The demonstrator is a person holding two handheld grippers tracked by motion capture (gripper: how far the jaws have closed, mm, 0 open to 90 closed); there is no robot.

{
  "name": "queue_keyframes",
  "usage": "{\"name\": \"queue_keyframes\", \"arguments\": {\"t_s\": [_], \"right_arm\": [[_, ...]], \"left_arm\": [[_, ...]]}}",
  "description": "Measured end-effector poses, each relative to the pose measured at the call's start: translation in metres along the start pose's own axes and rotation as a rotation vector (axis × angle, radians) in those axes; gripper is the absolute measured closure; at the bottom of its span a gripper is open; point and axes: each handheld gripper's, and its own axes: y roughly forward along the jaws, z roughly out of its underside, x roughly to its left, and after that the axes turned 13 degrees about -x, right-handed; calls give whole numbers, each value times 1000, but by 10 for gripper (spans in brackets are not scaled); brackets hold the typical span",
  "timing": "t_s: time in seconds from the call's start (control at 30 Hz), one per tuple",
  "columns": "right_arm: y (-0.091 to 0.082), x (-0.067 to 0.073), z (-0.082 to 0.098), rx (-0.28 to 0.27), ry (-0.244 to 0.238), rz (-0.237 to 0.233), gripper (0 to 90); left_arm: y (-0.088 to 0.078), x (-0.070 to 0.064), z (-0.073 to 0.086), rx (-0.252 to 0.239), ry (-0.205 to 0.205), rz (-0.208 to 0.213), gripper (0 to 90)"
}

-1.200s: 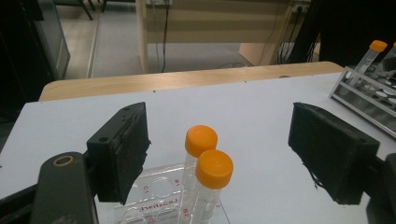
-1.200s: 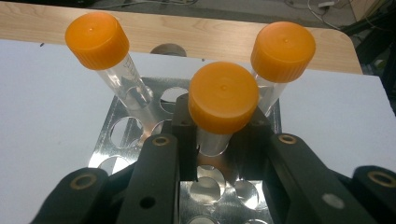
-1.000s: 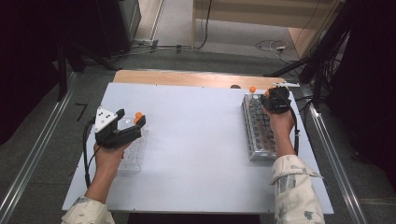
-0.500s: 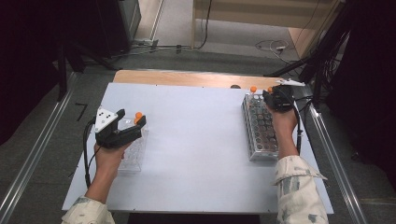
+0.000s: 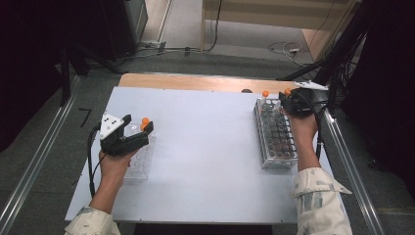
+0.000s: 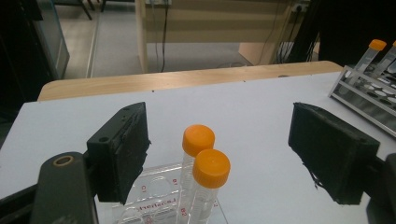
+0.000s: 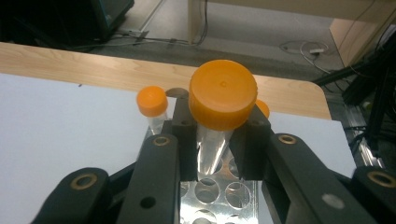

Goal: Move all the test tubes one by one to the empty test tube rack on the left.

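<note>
Orange-capped tube clamped in right gripper just under its cap, above the metal rack. Light, slick plastic; grip stays below the cap. Left gripper jaws apart.

A pale grey-white rectangular worktop carries everything, with a strip of light wooden board showing along its far edge. Near the right edge, toward the far right corner, lies a long metal tube rack with rows of round holes, its length running from the far edge toward the near one. Close to the left edge, about midway along it, lies a small clear plastic tube rack with red lettering, well apart from the metal one.
</note>
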Motion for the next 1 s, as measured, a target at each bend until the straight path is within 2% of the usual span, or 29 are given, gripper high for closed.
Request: {"name": "queue_keyframes", "arguments": {"t_s": [0.17, 0.37, 0.6, 0.67, 0.83, 1.0], "right_arm": [[-15, 9, -6, -23, -23, -49, 713], [-29, 31, -6, -24, -43, -157, 713], [-35, 67, 1, -14, -84, -277, 713], [-34, 77, 4, -5, -104, -304, 713], [-30, 102, 11, 20, -115, -368, 712], [-28, 133, 18, 50, -156, -456, 713]], "left_arm": [[0, -1, 0, -2, -3, 0, 204], [-1, -3, -1, -5, -2, 8, 204], [-2, -7, -4, -13, -5, 23, 204], [-3, -9, -6, -16, -1, 30, 204], [-4, -14, -9, -25, 0, 51, 204], [-4, -18, -9, -21, -1, 66, 203]]}}
